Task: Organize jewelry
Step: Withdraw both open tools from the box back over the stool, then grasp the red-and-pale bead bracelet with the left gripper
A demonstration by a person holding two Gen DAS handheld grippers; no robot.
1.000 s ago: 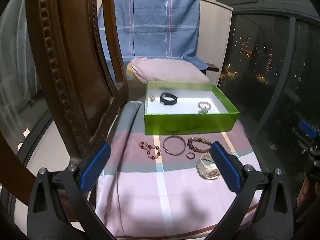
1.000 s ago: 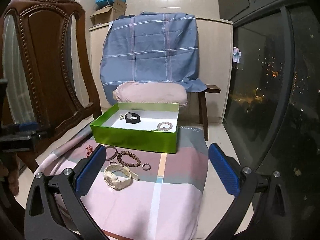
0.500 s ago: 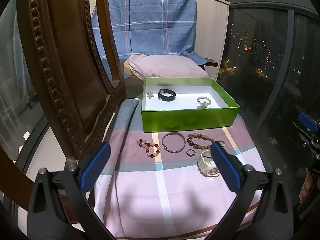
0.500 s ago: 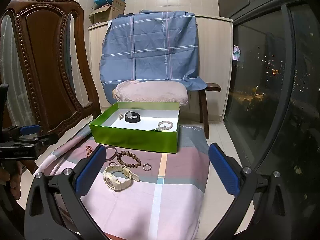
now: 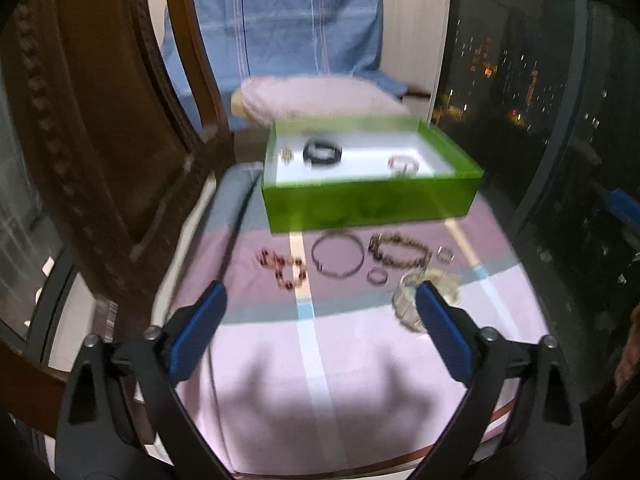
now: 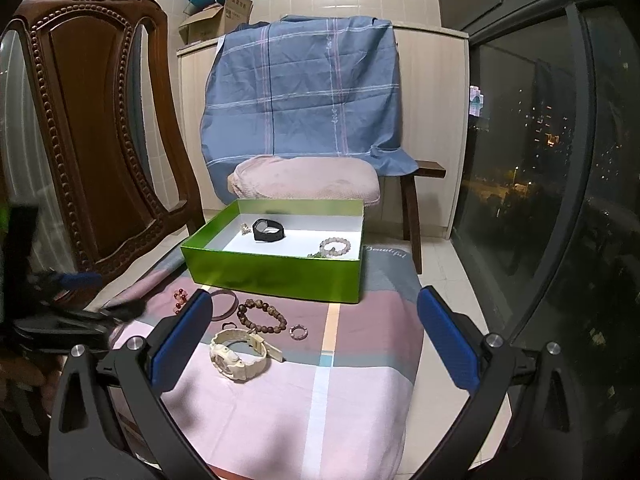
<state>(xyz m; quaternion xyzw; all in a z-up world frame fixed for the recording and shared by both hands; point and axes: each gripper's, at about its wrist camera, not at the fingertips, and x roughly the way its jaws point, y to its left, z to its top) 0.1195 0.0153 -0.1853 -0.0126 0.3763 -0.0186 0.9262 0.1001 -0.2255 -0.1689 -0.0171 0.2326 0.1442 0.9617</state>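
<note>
A: Left claw is empty & has just been closing a bit, over the red beads. Right claw is wide open, empty.

B: Rings, watch lie so close! It could grab 2 things, or miss the green box.

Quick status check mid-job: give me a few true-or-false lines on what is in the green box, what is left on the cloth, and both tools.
1. The black watch lies inside the green box. True.
2. The cream watch is in the box. False: it lies on the cloth.
3. The left tool grips a bracelet. False: open, nothing between its pads.
4. The brown bead bracelet lies on the cloth. True.
5. The right tool is open and empty. True.
</note>
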